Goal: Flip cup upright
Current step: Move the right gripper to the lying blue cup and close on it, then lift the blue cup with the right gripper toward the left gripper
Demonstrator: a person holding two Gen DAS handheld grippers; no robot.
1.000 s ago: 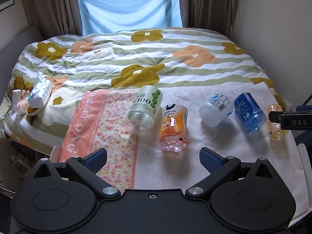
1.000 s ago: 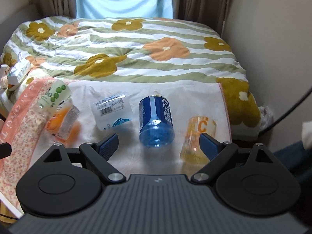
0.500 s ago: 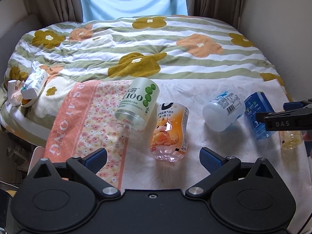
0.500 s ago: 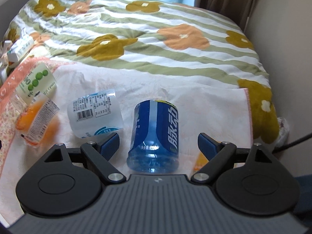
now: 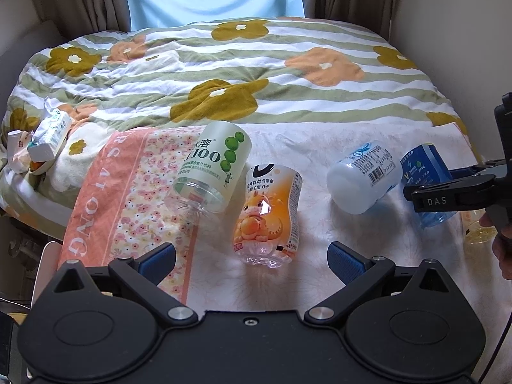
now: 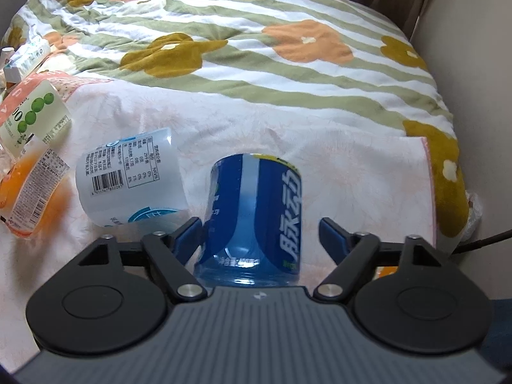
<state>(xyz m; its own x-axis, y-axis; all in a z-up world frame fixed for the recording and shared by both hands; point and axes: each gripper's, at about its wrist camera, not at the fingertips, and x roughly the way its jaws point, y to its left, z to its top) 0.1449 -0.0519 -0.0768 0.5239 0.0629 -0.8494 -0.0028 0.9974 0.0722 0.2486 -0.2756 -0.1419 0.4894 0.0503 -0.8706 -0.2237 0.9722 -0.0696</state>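
Blue cup (image 5: 427, 172) is seen lying on the white cloth (image 5: 320, 147) by the right gripper (image 5: 454, 192); left gripper (image 5: 251, 254) is held wide.

Blue cup (image 6: 256, 211) (on its side) is straddled by the right gripper (image 6: 259, 233), spread wide, left finger (image 6: 188, 235) touching or nearly touching.

1. Left gripper (image 5: 251, 257), at 6 o'clock: jaws spread wide, blue pads clear of every object, nothing between them.
2. Orange cup (image 5: 267, 216), just beyond the pads, lying on its side on the white cloth (image 5: 304, 147).
3. Green-label cup (image 5: 212, 168), at 10 o'clock from the orange cup, lying tilted, straddling the floral pink cloth (image 5: 128, 192) and the white cloth.
4. White cup (image 5: 364, 177), toward 3 o'clock, on its side.
5. Blue cup (image 5: 425, 172), just beside the white cup, partly hidden by the right gripper (image 5: 454, 193) entering from the 3 o'clock edge.
6. Flowered quilt (image 5: 224, 64), at 12 o'clock.
7. Tissue pack (image 5: 49, 137), at 9 o'clock.
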